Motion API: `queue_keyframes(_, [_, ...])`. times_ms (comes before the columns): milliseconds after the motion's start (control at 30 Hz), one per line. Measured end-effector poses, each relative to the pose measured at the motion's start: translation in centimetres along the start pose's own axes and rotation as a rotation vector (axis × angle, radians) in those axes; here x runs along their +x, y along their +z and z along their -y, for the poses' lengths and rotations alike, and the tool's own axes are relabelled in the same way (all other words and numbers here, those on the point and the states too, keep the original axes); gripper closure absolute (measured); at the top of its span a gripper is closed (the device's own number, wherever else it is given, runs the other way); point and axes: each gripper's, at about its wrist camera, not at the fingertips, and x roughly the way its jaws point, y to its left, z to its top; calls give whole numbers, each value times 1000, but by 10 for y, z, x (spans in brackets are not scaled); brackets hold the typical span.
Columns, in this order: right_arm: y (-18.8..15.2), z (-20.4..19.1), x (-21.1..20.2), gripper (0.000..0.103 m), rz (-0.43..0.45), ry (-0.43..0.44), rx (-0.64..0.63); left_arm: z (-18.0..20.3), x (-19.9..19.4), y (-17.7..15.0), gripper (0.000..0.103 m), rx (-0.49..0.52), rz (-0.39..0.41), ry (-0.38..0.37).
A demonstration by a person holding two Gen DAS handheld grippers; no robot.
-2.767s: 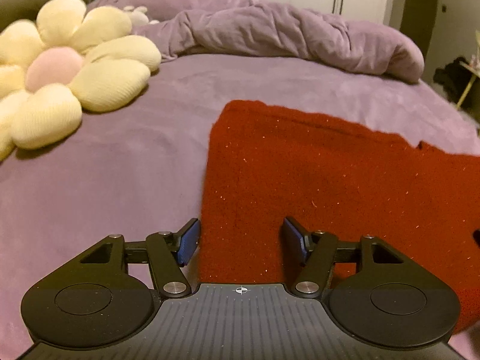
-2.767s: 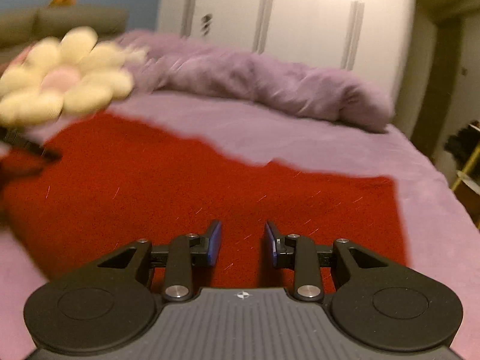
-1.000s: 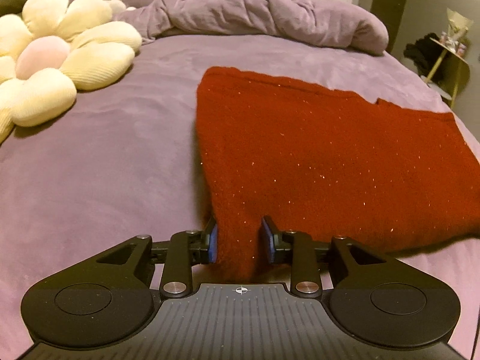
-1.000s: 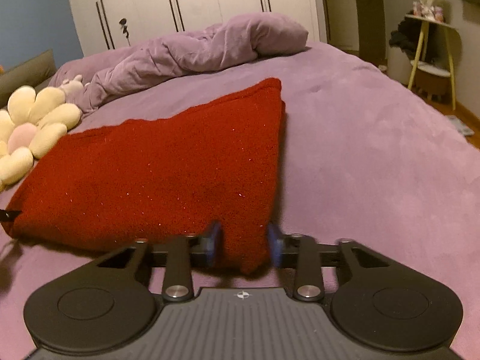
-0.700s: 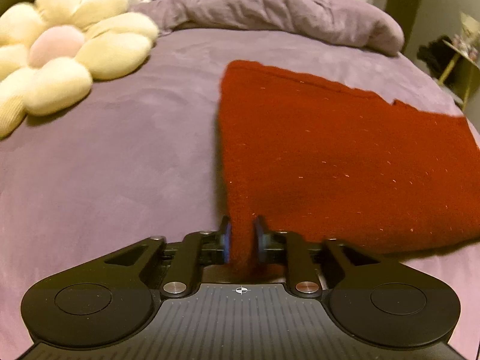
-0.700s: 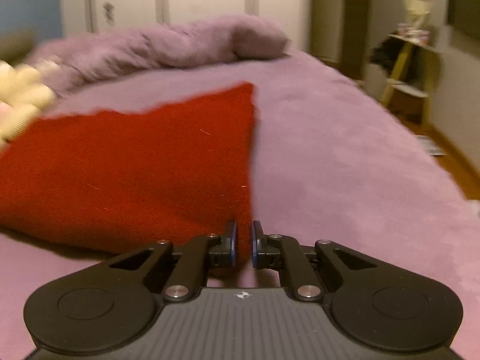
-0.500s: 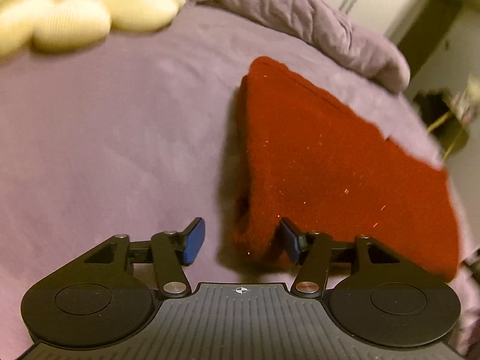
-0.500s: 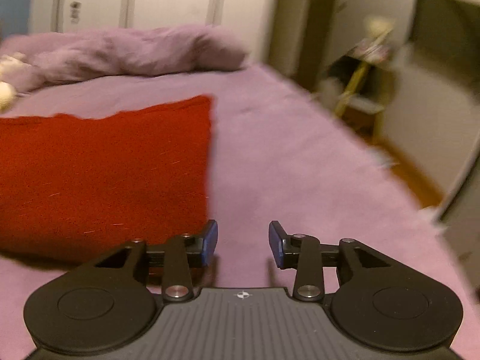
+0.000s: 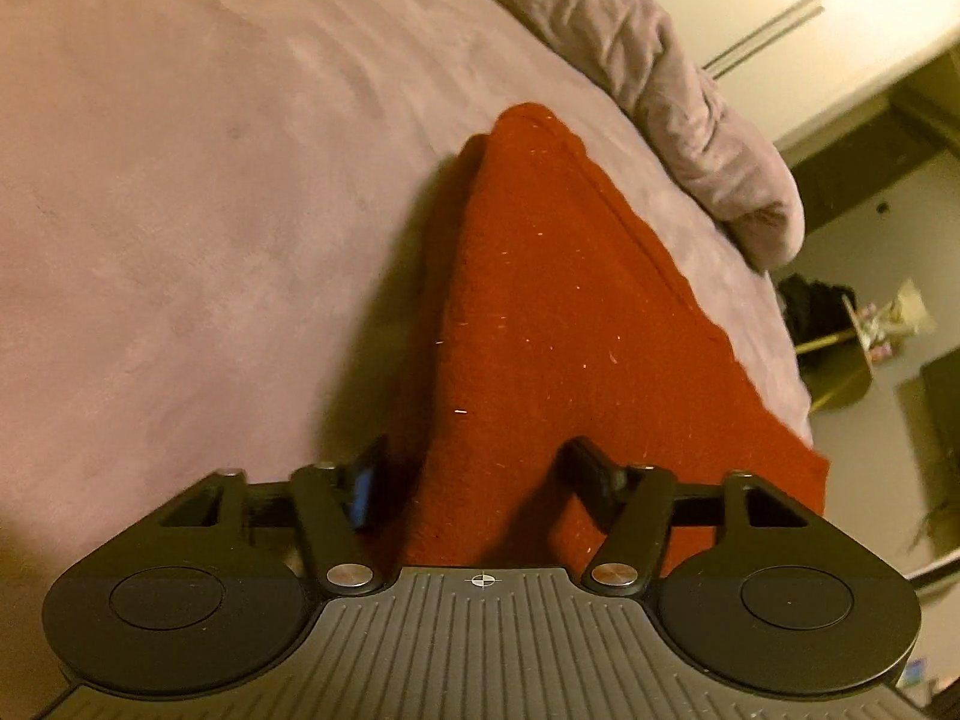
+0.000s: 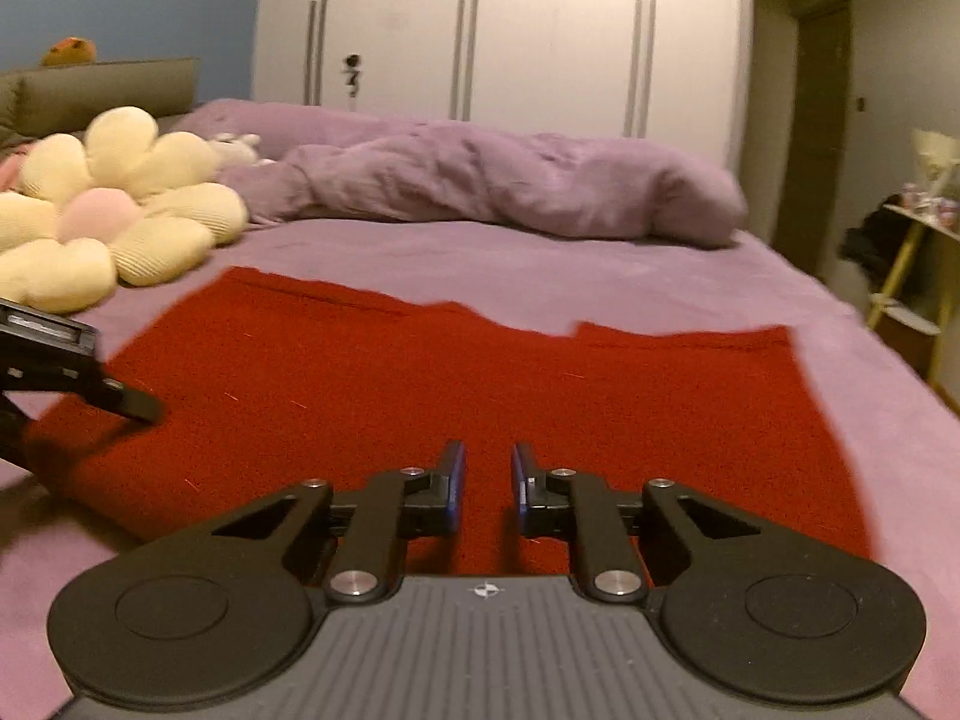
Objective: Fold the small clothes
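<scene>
A folded red knit garment (image 9: 558, 312) lies flat on the purple bed (image 9: 180, 210). In the left wrist view my left gripper (image 9: 480, 468) is open, its jaws either side of the garment's near left corner, not pinching it. In the right wrist view the garment (image 10: 456, 384) spreads wide ahead. My right gripper (image 10: 485, 480) hovers over its near edge, jaws apart by a narrow gap with nothing between them. The left gripper (image 10: 120, 399) shows at the left edge of the right wrist view, over the garment's left end.
A yellow and pink flower cushion (image 10: 96, 216) lies at the left. A bunched purple duvet (image 10: 498, 186) lies across the far side of the bed. White wardrobes (image 10: 498, 36) stand behind. A small side table (image 10: 918, 276) stands past the bed's right edge.
Both grippers were shut on the garment's near corners, then opened and let go. The left has tilted down over the left corner. The right has swung back left over the garment's middle, jaws narrower.
</scene>
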Motion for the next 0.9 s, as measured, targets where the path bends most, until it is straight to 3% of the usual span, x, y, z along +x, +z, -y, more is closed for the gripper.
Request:
queue_keyframes(133, [-15, -15, 33, 94, -53, -72, -75, 0, 3, 7, 56, 11, 12, -31])
queue_keyframes(267, [-12, -33, 29, 96, -54, -103, -192, -5, 5, 10, 54, -31, 20, -49])
queue_keyframes(367, [-4, -36, 5, 96, 55, -78, -170, -8, 5, 8, 52, -48, 26, -62])
queue_keyframes(400, [-6, -36, 6, 96, 54, -58, -166, -9, 5, 7, 53, -58, 26, -65])
queue_keyframes(467, [-19, -36, 21, 97, -29, -33, -160, -8, 4, 8, 59, -63, 27, -58])
queue_keyframes(567, [-17, -33, 21, 97, -51, -23, -179, -1, -2, 9, 68, -51, 34, -42])
queue_keyframes(667, [-6, -25, 1, 96, -19, -57, -183, 12, -14, 12, 71, -7, 53, -24])
queue_keyframes(733, [-8, -16, -15, 86, 0, -127, -180, 24, -22, 12, 72, 37, 62, -11])
queue_keyframes(900, [-24, 18, -43, 86, 7, -242, -183, 73, -40, 5, 72, 217, 110, 21])
